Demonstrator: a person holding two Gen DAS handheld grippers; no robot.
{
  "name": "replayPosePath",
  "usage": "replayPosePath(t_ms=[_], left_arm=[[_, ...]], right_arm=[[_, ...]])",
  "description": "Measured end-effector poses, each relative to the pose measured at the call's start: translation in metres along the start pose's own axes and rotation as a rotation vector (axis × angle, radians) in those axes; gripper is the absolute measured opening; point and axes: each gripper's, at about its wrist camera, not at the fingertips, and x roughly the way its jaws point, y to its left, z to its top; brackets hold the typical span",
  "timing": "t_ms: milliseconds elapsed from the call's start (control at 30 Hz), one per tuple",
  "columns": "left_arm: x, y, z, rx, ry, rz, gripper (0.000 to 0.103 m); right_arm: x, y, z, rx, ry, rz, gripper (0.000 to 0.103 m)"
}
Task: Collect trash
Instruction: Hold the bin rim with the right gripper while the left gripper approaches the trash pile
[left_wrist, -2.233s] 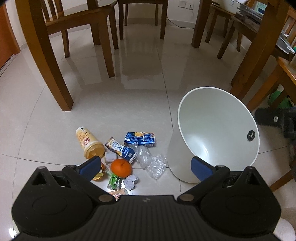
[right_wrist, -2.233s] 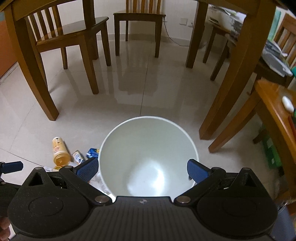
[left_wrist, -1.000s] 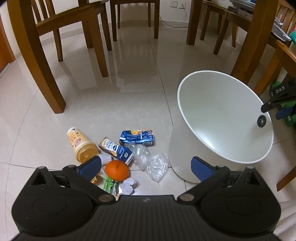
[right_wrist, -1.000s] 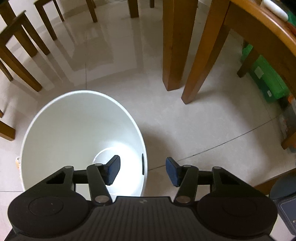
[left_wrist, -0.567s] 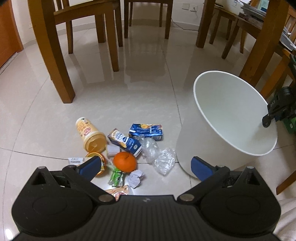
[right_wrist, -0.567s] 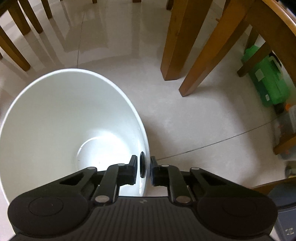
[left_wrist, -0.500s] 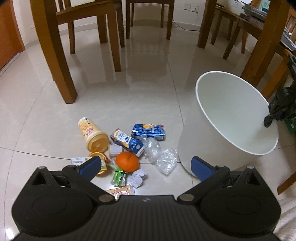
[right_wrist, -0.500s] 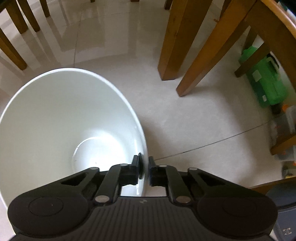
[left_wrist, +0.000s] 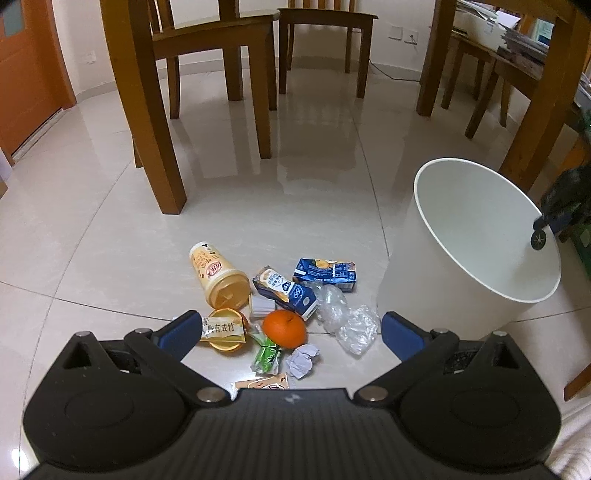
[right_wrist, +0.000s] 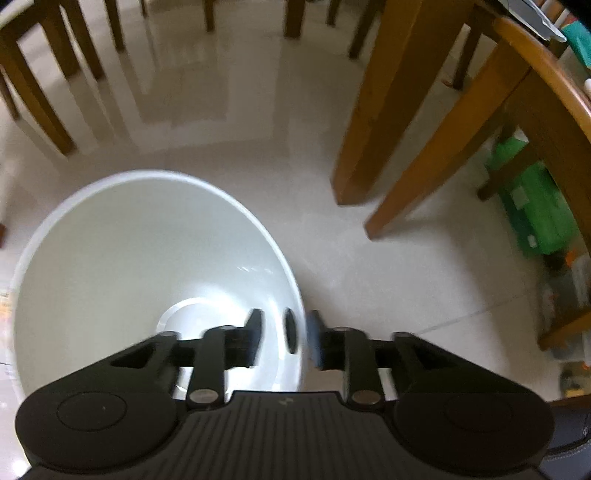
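While left gripper (left_wrist: 288, 330) gapes, right gripper (right_wrist: 282, 338) straddles bin (right_wrist: 110, 236) rim

left tongs (left_wrist: 290, 334): black ribbed body, blue pads | right tongs (right_wrist: 284, 341): black, silver pivot screws

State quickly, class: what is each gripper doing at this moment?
Left gripper: open, holding nothing, above the trash pile.
Right gripper: jaws parted, straddling the white bin's rim; the blurred view does not show whether they grip it.
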Motion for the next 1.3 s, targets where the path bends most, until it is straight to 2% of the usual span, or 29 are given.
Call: replayPosePath(t_ms=[67,133,233,300,367,400,467,600,833,1033,1133,1233,1300], left_arm=[[-0.001,-0.002,-0.001,0.006,-0.007,0.001,0.102],[-0.002,-0.005,-0.003,0.013,-0.010,-0.004,0.102],[-0.007,-0.011,-0.006,0.015,-0.013,0.006,0.102],[-0.011,-0.013,-0.008,0.036,-0.023,0.010,0.102],[-0.017,-0.015,-0.008,0.049,-0.038,0.027,0.102],[-0.019,-0.016,-0.007,0.051,-0.045,0.031,0.102],[-0.022,-0.015,-0.007,0.044,-0.053,0.034,0.102],[-0.022,-0.016,-0.009,0.039,-0.057,0.035,0.102],[0.001,-0.016,-0.020,0.043,-0.024,0.020,0.102],[0.017,-0.013,-0.031,0.044,-0.004,0.020,0.102],[0.026,-0.009,-0.036,0.036,0.009,0.020,0.102],[0.031,-0.006,-0.040,0.028,0.013,0.022,0.102],[0.035,-0.004,-0.043,0.019,0.017,0.014,0.102]], right_arm=[[-0.012,-0.005,-0.001,0.045,-0.037,0.036,0.055],[-0.019,-0.009,-0.001,0.078,-0.049,0.084,0.056],[-0.036,-0.010,-0.002,0.076,-0.145,0.104,0.059],[-0.048,-0.007,-0.004,0.047,-0.228,0.086,0.080],[-0.056,-0.004,-0.005,0.004,-0.278,0.079,0.093],[-0.057,-0.003,-0.003,-0.021,-0.272,0.075,0.095],[-0.058,-0.004,-0.002,-0.025,-0.254,0.079,0.095],[-0.053,-0.023,0.002,0.082,-0.167,0.196,0.100],[-0.031,-0.031,-0.004,0.130,-0.065,0.133,0.097],[-0.029,-0.026,-0.011,0.089,-0.164,0.051,0.099],[-0.027,-0.023,-0.009,0.086,-0.165,0.044,0.099],[-0.025,-0.019,-0.006,0.055,-0.192,-0.001,0.099],[-0.019,-0.016,-0.006,0.035,-0.156,0.010,0.099]])
